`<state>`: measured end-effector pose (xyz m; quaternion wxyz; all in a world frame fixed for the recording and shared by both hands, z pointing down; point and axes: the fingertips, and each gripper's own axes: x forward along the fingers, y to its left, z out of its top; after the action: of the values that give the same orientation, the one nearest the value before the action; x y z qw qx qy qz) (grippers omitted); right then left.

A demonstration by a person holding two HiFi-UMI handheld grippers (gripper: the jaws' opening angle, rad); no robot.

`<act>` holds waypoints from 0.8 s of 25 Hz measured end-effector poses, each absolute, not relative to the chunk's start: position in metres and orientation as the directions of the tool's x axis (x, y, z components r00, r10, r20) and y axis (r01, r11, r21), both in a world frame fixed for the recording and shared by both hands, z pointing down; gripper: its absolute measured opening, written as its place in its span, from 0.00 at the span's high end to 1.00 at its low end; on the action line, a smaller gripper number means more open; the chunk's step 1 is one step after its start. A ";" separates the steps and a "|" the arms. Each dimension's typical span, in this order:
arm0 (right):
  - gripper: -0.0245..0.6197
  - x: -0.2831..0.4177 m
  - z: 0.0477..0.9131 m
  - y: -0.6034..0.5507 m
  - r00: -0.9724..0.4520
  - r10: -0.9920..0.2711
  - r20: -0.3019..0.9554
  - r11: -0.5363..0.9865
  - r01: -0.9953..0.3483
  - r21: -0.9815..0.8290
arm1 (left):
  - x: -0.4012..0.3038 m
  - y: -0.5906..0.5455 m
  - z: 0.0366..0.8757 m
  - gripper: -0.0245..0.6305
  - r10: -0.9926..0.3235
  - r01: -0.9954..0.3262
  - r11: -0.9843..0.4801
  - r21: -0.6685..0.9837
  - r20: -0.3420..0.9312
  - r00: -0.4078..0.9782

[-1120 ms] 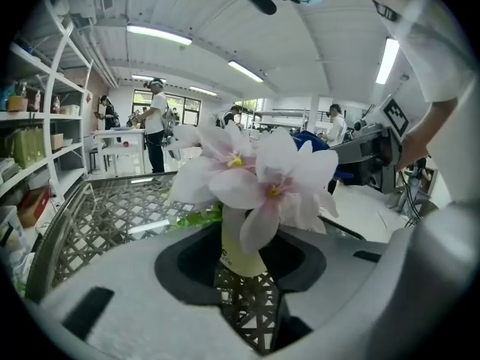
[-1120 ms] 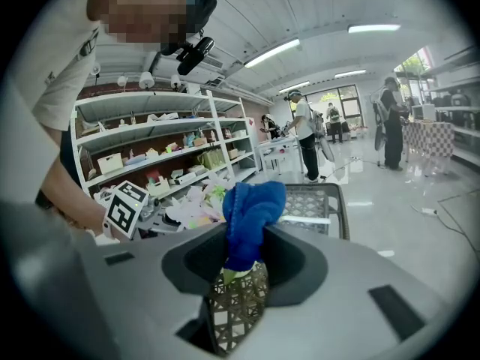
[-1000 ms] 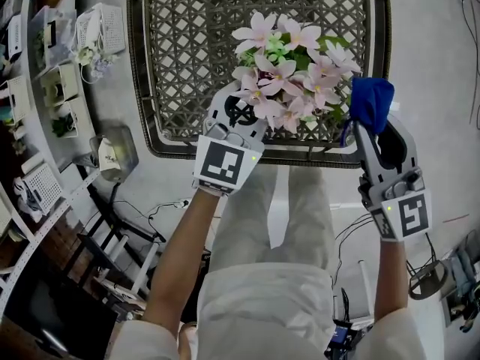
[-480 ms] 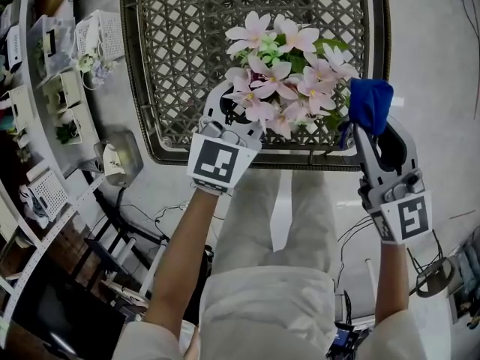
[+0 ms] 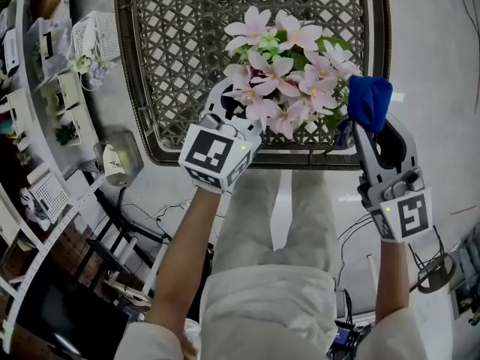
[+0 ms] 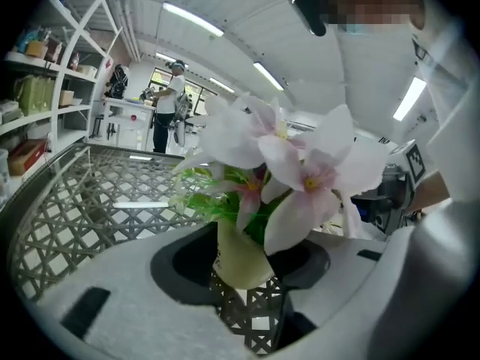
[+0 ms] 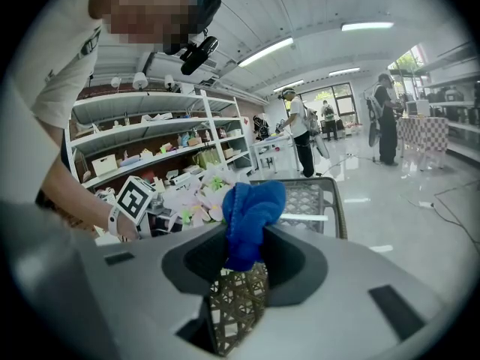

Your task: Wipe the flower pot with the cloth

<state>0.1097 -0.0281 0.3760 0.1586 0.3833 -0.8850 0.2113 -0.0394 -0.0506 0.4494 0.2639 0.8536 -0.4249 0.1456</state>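
Note:
A cream flower pot (image 6: 238, 265) with pink artificial flowers (image 5: 281, 73) stands on the wicker table (image 5: 180, 43) near its front edge. In the head view the blooms hide the pot. My left gripper (image 5: 231, 103) reaches in from the front left. Its jaws stand wide on either side of the pot, and I see no pad pressing on it. My right gripper (image 5: 367, 128) is shut on a bunched blue cloth (image 5: 370, 102), to the right of the flowers at the table's front right corner. In the right gripper view the cloth (image 7: 250, 216) sticks up from between the jaws, apart from the flowers.
The wicker top has a raised dark metal rim (image 5: 225, 154). White shelves (image 5: 45, 88) with small boxes and plants run along the left. Cables (image 5: 161, 208) lie on the floor by my legs. People (image 7: 300, 137) stand far off in the room.
My left gripper has rolled a little, its marker cube now more tilted, and stays at the pot. My right gripper and the blue cloth have kept still.

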 end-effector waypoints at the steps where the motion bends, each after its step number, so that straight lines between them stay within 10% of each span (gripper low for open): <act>1: 0.75 0.110 0.378 -0.028 -0.655 -0.612 0.442 0.615 -0.746 -0.255 | -0.039 -0.051 0.451 0.67 -0.647 -0.803 -0.498 0.328 0.475 0.596; 20: 0.75 0.097 0.440 -0.064 -0.663 -0.572 0.483 0.644 -0.728 -0.235 | -0.036 -0.048 0.444 0.76 -0.690 -0.812 -0.519 0.268 0.429 0.583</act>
<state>0.0971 -0.0636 0.4397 0.1860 0.3662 -0.8874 0.2092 -0.0358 -0.0478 0.4437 0.2242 0.8610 -0.4359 0.1357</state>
